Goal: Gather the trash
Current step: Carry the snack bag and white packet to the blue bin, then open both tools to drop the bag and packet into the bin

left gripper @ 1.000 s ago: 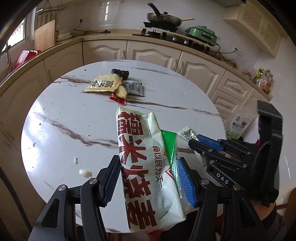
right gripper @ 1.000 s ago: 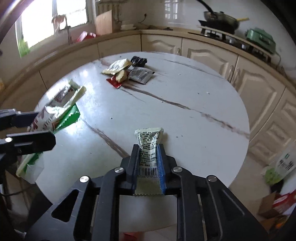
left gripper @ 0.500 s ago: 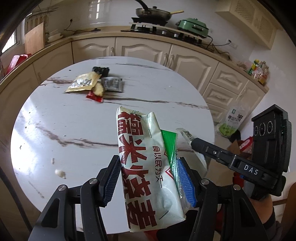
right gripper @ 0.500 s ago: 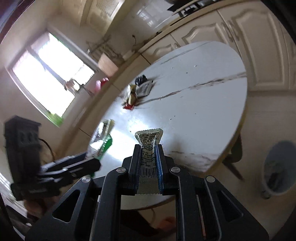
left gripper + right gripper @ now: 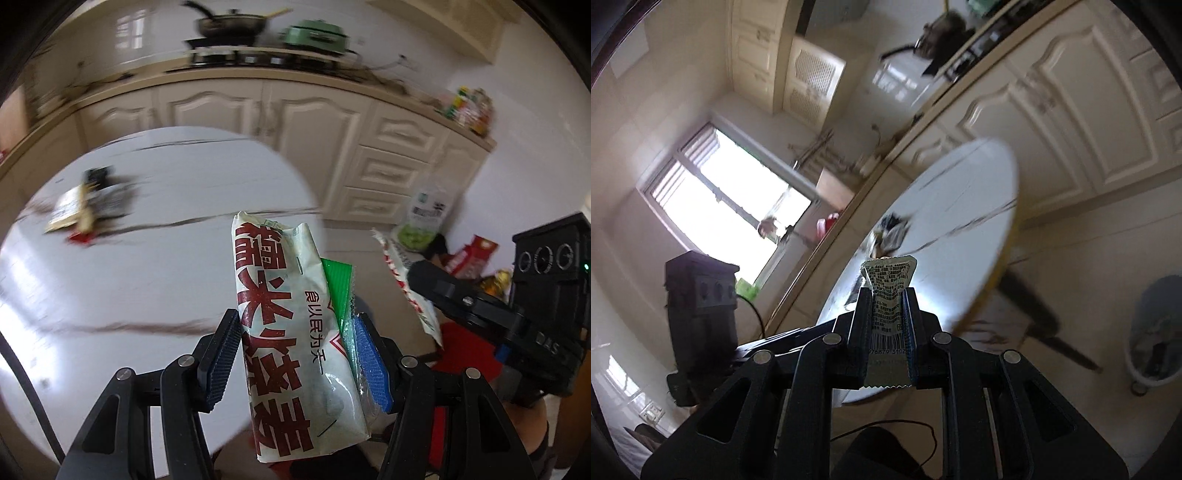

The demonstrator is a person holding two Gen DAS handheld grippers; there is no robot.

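Note:
My left gripper (image 5: 295, 354) is shut on a white wrapper with red characters (image 5: 291, 332), with a green wrapper (image 5: 338, 288) behind it against the right pad. My right gripper (image 5: 888, 321) is shut on a small silver sachet with a barcode (image 5: 889, 295); it also shows in the left wrist view (image 5: 406, 284), held off the table's right edge. A pile of wrappers (image 5: 85, 206) lies on the far left of the round white marble table (image 5: 155, 266). A grey bin (image 5: 1156, 332) stands on the floor at the right in the right wrist view.
Cream cabinets (image 5: 295, 118) with a stove and pan (image 5: 229, 26) run behind the table. Bags and boxes (image 5: 428, 218) sit on the floor by the wall. The left gripper's body (image 5: 701, 314) is at my right gripper's left.
Both grippers have swung right, away from the table, still holding their wrappers. The right wrist view has rolled strongly, and the bin stays in view at its right.

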